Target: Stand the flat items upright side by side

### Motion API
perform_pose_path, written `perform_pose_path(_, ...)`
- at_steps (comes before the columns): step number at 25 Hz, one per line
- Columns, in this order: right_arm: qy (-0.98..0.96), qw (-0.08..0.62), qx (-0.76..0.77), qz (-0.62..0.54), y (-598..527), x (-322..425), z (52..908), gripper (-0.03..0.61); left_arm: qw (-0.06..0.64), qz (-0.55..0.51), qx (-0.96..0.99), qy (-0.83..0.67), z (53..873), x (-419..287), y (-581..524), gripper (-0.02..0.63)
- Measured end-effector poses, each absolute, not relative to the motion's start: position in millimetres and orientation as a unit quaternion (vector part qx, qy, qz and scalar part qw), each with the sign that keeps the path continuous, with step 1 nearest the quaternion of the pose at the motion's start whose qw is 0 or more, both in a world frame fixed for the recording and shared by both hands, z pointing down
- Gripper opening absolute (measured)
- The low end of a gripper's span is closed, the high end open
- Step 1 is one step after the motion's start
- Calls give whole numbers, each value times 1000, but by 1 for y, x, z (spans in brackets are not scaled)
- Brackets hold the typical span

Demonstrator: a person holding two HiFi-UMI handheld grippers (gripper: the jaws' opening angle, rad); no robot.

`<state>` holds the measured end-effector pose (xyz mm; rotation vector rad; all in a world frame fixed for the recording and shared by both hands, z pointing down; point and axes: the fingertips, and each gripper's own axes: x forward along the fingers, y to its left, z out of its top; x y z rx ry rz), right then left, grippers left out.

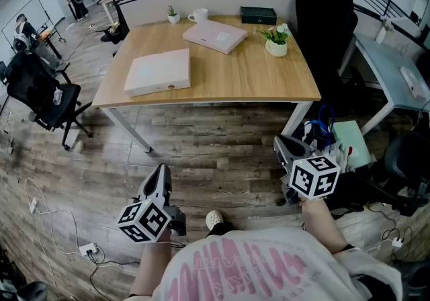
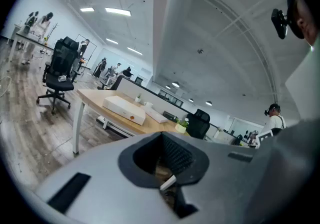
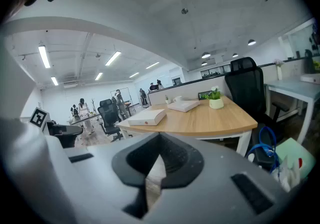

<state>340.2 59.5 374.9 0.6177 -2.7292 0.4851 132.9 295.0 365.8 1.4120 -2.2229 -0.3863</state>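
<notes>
While my left claw [image 1: 160, 175] and right claw [image 1: 285, 148] hang closed on nothing short of the worktop [image 1: 255, 78], where the white box [image 1: 158, 72] and pink box [image 1: 215, 35] lie flat, reaching in unopened could, I judge, shove one over the edge.

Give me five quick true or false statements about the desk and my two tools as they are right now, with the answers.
1. The near box and the far box both lie flat on the desk. True.
2. The left tool grips a box. False: it is shut on nothing, above the floor, short of the desk.
3. The right tool has its jaws together. True.
4. The potted plant stands between the two boxes. False: it stands to the right of the far box.
5. The mug sits on the near box. False: it stands on the desk near the back edge.
</notes>
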Motion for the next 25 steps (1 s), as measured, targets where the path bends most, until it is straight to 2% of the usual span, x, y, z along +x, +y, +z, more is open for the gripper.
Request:
perform_pose_path(16, -954, 146, 220, 142, 31, 198, 356, 0, 208, -148, 519, -815, 338, -14, 264, 3)
perform_pose_path(25, -943, 213, 206, 153, 37, 155, 401, 0, 272, -145, 500, -809, 389, -29, 269, 3)
